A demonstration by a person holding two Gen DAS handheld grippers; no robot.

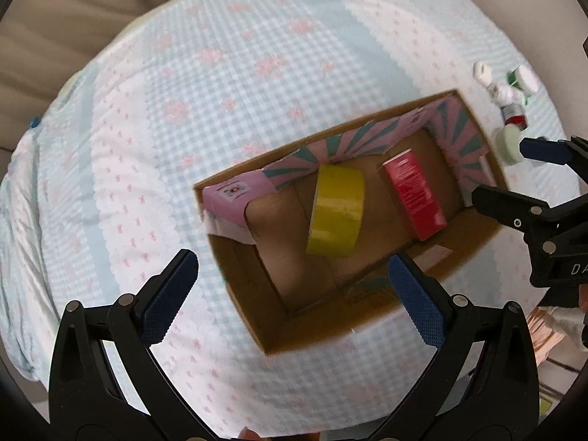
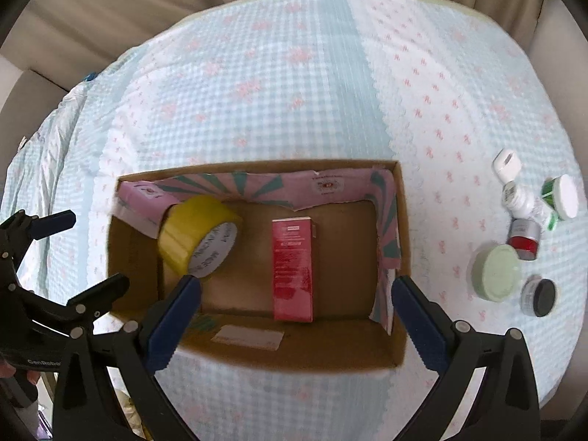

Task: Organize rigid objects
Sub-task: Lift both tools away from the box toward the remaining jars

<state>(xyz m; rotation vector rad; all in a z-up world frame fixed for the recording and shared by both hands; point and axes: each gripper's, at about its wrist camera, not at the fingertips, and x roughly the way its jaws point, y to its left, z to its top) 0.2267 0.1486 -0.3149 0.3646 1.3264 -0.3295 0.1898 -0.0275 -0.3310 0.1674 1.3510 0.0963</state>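
An open cardboard box [image 1: 239, 294] [image 2: 400, 242] lies on a bed. In it a yellow tape roll [image 1: 336, 211] [image 2: 198, 237] leans against the wall, and a red carton [image 1: 415, 193] [image 2: 294, 270] lies flat. My left gripper [image 1: 294, 294] is open and empty above the box's near corner; it also shows in the right wrist view [image 2: 95, 250]. My right gripper [image 2: 296, 312] is open and empty over the box's near wall; it also shows in the left wrist view [image 1: 499, 169]. Right of the box lie a pale green jar [image 2: 496, 273] [image 1: 509, 145], a red and silver jar [image 2: 523, 239] [image 1: 514, 115], a dark-lidded jar [image 2: 540, 296], a white bottle [image 2: 514, 187] [image 1: 492, 81] and a green-and-white tub [image 2: 560, 196] [image 1: 523, 79].
The bed cover [image 1: 220, 92] [image 2: 275, 92] is blue checked with pink flowers and spreads far beyond the box. Beige curtains [image 2: 110, 18] hang behind the bed. A light object [image 1: 544, 334] lies off the bed's near right edge.
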